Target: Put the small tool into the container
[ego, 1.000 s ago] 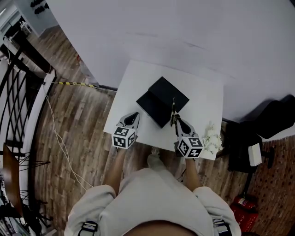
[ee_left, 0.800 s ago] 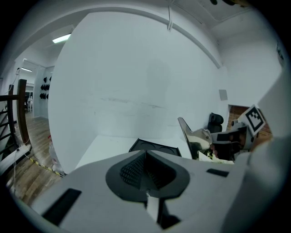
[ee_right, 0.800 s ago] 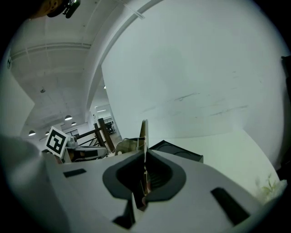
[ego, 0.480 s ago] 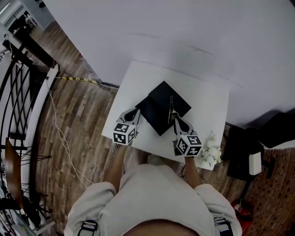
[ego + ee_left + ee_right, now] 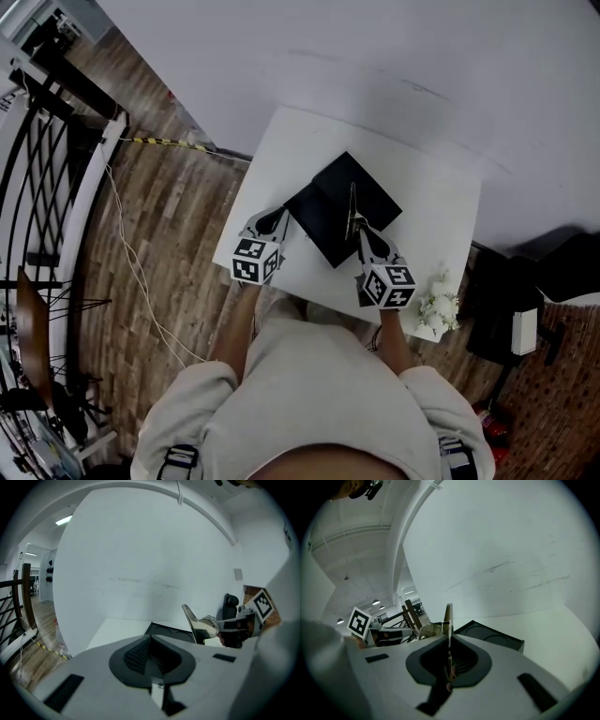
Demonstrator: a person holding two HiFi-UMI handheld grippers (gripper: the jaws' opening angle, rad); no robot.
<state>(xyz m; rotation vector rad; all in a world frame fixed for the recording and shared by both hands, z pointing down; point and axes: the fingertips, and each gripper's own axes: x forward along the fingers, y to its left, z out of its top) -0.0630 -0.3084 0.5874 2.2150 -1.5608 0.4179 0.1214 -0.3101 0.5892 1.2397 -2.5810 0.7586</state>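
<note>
A black square container lies on the white table. My right gripper hangs over the container's near right side, shut on a thin metal tool that points away from me above it. In the right gripper view the tool stands edge-on between the jaws, with the container beyond. My left gripper is shut and holds nothing, its tip at the container's left corner. The left gripper view shows the container ahead and the tool to its right.
A bunch of white flowers lies at the table's near right corner. The white wall rises right behind the table. A cable runs over the wooden floor on the left, by a black railing. Dark furniture stands to the right.
The right gripper has carried the tool slightly farther over the container. The left gripper has come up to the container's left corner. The head camera has shifted.
</note>
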